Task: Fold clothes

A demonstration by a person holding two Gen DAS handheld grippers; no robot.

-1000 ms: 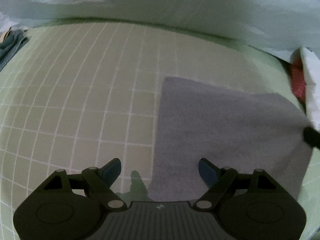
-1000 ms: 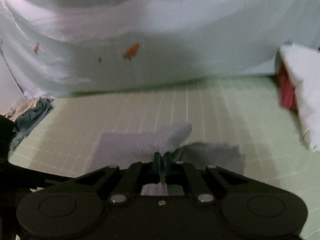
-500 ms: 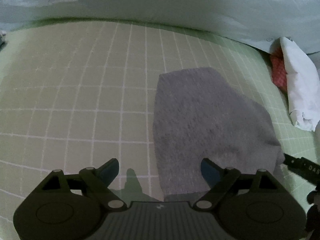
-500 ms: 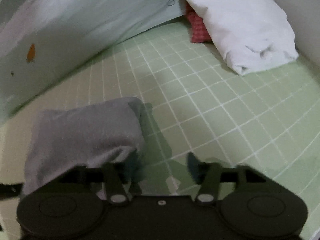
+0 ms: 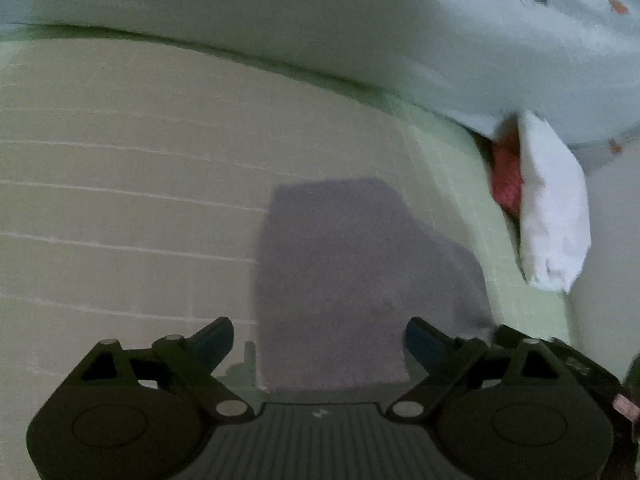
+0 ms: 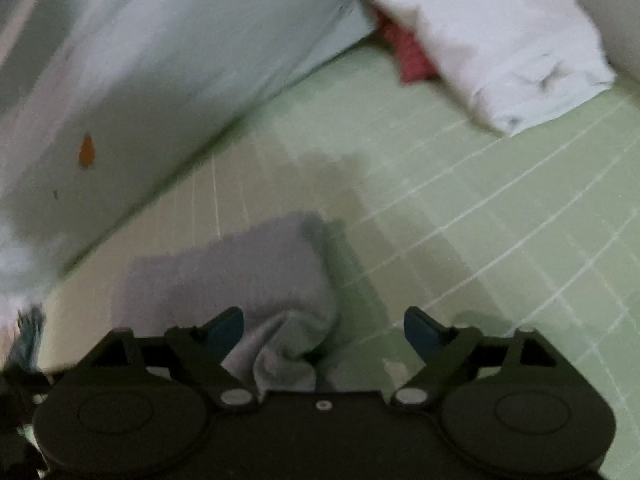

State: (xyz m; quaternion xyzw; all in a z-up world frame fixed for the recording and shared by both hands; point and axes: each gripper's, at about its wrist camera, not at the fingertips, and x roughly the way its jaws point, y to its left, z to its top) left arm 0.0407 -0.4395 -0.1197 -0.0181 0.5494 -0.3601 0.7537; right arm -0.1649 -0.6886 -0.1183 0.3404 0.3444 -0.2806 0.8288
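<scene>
Lying flat: one grey cloth

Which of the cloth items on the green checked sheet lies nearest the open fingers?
The grey cloth, lying just ahead of both grippers. The white fabric and red fabric sit farther off, against the pale bedding.

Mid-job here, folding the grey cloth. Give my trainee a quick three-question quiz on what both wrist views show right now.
1. True or false: the right claw is clamped shut on the grey cloth.
2. What lies against the white pillow: A) a red item, B) a blue bottle, C) a black shoe?
3. Fill in: the left claw is ____ , holding nothing.

Key: 1 false, it is open, with a bunched corner of the cloth lying between its fingers; 2 A, the red item; 3 open.
</scene>
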